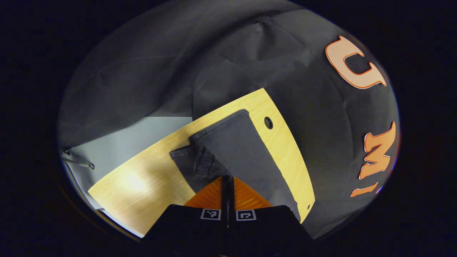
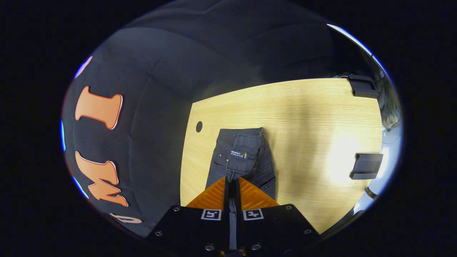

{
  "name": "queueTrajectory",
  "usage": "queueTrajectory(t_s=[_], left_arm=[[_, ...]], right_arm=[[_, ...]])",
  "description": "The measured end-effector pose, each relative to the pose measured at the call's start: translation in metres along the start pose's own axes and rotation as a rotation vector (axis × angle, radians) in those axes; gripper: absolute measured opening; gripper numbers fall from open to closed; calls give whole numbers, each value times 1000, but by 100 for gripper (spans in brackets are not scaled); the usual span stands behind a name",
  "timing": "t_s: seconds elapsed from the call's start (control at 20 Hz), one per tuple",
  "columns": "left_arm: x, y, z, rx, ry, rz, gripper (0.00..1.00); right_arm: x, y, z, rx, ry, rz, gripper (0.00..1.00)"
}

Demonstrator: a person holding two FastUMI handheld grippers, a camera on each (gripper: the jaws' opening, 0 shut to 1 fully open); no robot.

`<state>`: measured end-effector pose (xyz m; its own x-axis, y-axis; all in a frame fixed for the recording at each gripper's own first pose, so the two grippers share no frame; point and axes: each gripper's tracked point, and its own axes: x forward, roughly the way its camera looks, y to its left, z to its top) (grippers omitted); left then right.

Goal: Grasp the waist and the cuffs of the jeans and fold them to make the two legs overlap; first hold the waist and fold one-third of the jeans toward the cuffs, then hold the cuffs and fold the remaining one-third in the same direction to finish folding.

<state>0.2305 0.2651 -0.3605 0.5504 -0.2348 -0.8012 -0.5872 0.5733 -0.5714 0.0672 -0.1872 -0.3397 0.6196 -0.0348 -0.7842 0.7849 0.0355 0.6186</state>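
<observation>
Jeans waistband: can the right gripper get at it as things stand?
Probably yes. The right gripper already sits over the jeans with denim between its nearly closed fingers, and the waistband lies flat on the table straight ahead with nothing in between.

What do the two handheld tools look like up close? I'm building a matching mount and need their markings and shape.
In the left gripper view, the left tool has a black body carrying two small square black-and-white markers side by side, with two ridged, wedge-shaped fingers tapering forward. In the right gripper view, the right tool matches it; its black body also shows small round screws. No cables or sleeves are visible.
</observation>
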Motion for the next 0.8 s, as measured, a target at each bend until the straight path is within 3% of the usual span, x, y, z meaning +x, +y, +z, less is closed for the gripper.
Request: queueTrajectory(t_s=[0.2,0.6,0.8], left_arm=[[8,-13,14,22,15,2,1],[27,-63,57,54,-70,26,1],[56,-70,71,50,-66,85,1]], right_arm=[[6,22,0,8,7,21,9],[56,58,12,0,76,48,10],[84,66,24,10,96,27,10]])
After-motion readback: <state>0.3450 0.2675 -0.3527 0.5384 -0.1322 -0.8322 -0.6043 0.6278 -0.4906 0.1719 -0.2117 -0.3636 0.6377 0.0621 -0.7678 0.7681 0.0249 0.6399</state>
